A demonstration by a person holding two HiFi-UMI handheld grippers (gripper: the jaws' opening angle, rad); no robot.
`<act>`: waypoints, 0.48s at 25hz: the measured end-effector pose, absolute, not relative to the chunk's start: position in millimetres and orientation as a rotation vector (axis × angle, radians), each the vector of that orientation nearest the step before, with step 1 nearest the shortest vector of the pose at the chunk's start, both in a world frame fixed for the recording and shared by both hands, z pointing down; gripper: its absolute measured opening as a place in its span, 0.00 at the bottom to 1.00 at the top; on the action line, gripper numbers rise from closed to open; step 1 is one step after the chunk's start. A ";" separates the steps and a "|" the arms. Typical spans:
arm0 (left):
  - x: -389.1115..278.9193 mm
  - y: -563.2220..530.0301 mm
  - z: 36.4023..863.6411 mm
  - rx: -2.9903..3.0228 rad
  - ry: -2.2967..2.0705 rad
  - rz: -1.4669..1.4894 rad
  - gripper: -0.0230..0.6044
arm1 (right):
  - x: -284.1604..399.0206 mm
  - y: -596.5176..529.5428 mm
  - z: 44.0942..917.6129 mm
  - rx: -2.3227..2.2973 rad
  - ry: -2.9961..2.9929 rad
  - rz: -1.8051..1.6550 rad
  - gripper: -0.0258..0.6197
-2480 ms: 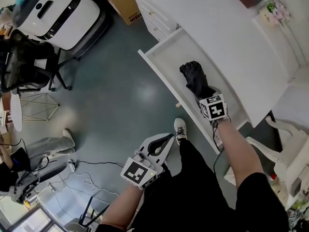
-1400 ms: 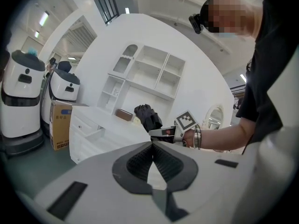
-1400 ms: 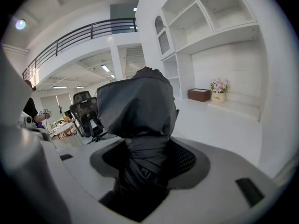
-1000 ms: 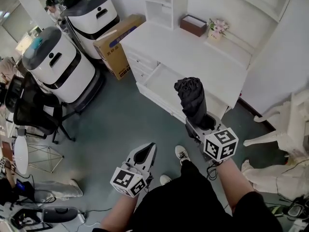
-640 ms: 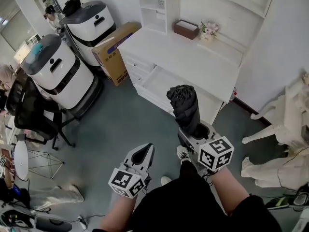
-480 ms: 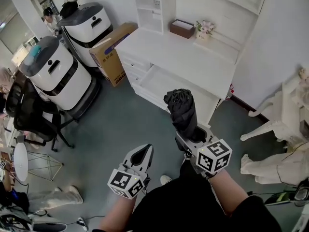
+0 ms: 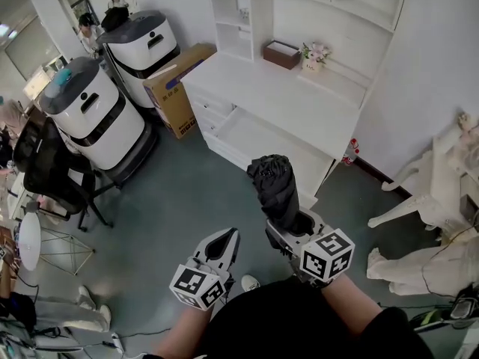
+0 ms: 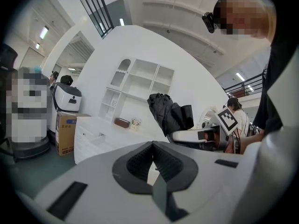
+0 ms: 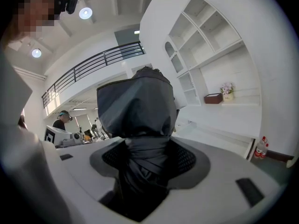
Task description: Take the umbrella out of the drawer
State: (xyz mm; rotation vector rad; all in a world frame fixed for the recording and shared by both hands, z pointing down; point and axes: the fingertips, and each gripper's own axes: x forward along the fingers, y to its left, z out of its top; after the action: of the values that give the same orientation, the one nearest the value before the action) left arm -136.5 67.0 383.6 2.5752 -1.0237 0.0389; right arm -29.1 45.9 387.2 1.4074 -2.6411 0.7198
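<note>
Umbrella out of drawer, upright in right gripper.
Right gripper clamped round lower end of folded black umbrella, held in air over the floor, near open drawer below front edge of white worktop. Left gripper clenched on nothing, just beside right one.

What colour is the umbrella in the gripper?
Black. The folded fabric umbrella shows best in the right gripper view.
</note>
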 end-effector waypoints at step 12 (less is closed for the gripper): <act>-81.6 96.7 386.8 2.500 -1.157 0.043 0.04 | 11.6 75.0 397.7 1.190 -2.691 0.765 0.42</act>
State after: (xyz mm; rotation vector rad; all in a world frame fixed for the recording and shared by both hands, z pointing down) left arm -81.6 96.7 386.8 2.4998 -1.1571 0.0426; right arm 11.6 75.0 397.7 1.1902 -2.6906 0.7654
